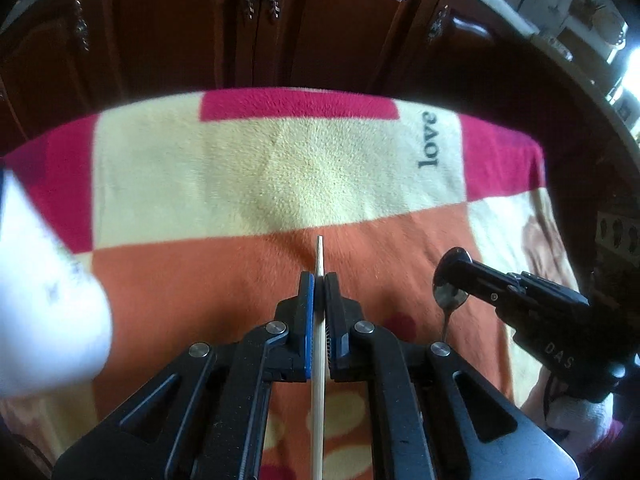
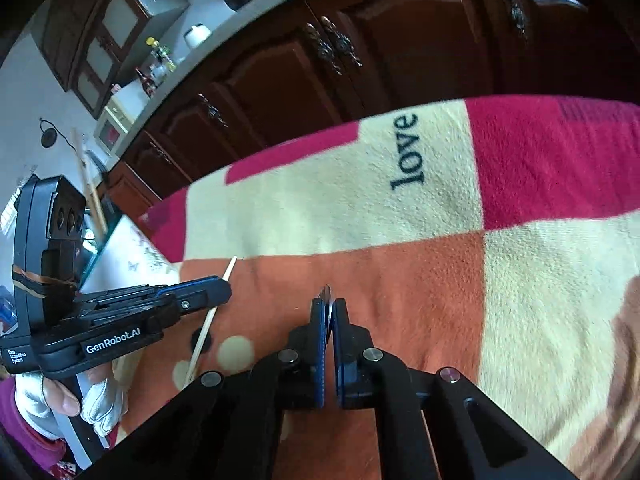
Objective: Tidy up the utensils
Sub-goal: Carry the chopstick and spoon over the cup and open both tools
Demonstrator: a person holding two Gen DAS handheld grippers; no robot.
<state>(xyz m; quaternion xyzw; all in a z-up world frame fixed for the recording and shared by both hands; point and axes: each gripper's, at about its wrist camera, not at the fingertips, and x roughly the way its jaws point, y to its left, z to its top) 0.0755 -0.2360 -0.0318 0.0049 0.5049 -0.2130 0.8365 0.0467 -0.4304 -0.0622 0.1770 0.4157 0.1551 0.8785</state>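
My left gripper (image 1: 319, 280) is shut on a pale wooden chopstick (image 1: 319, 256) whose tip sticks out past the fingertips; its long end runs down between the jaws. The same gripper (image 2: 224, 292) and chopstick (image 2: 230, 268) show at the left of the right wrist view. My right gripper (image 2: 329, 304) is shut on a metal spoon (image 2: 327, 294), seen edge-on between the pads. In the left wrist view the right gripper (image 1: 454, 272) holds the spoon bowl (image 1: 450, 284) with the handle hanging down. Both are held above the blanket.
A fleece blanket (image 1: 280, 168) in cream, pink and orange blocks with the word "love" covers the surface. A blurred white object (image 1: 44, 304) sits at the left. Dark wooden cabinets (image 1: 320, 24) stand behind. A gloved hand (image 2: 96, 404) holds the left gripper.
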